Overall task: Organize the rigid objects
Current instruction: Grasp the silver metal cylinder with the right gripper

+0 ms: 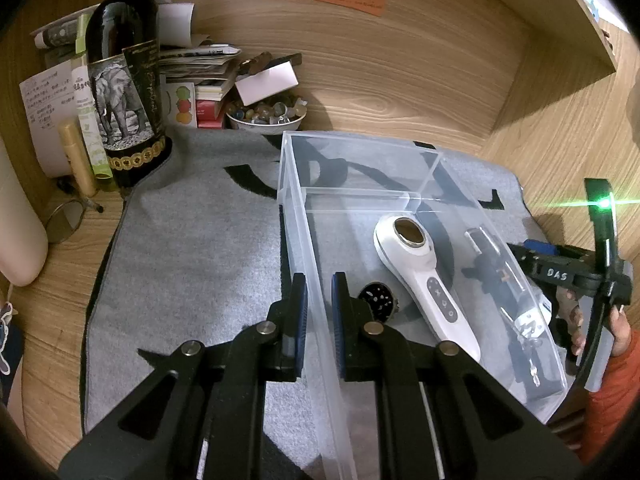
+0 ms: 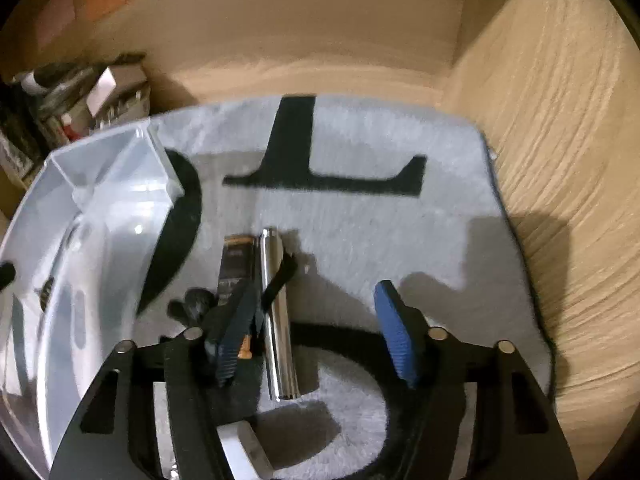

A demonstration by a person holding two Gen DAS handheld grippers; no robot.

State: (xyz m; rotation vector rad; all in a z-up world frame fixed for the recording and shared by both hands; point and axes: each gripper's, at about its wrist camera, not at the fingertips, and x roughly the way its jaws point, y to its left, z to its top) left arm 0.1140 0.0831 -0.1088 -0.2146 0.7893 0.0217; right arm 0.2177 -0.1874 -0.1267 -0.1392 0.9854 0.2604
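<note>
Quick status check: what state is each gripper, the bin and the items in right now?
left gripper: shut on clear bin wall
right gripper: open, straddling chrome cylinder
clear bin: upright, lidless
white handheld device: lying in bin
round black disc: flat in bin
chrome cylinder: lying on mat
wine bottle: upright

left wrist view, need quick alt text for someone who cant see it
The left claw straddles the near wall of a clear bin on a grey mat. Inside lie a white handheld device and a small round dark item. A dark bottle stands at back left.
</note>
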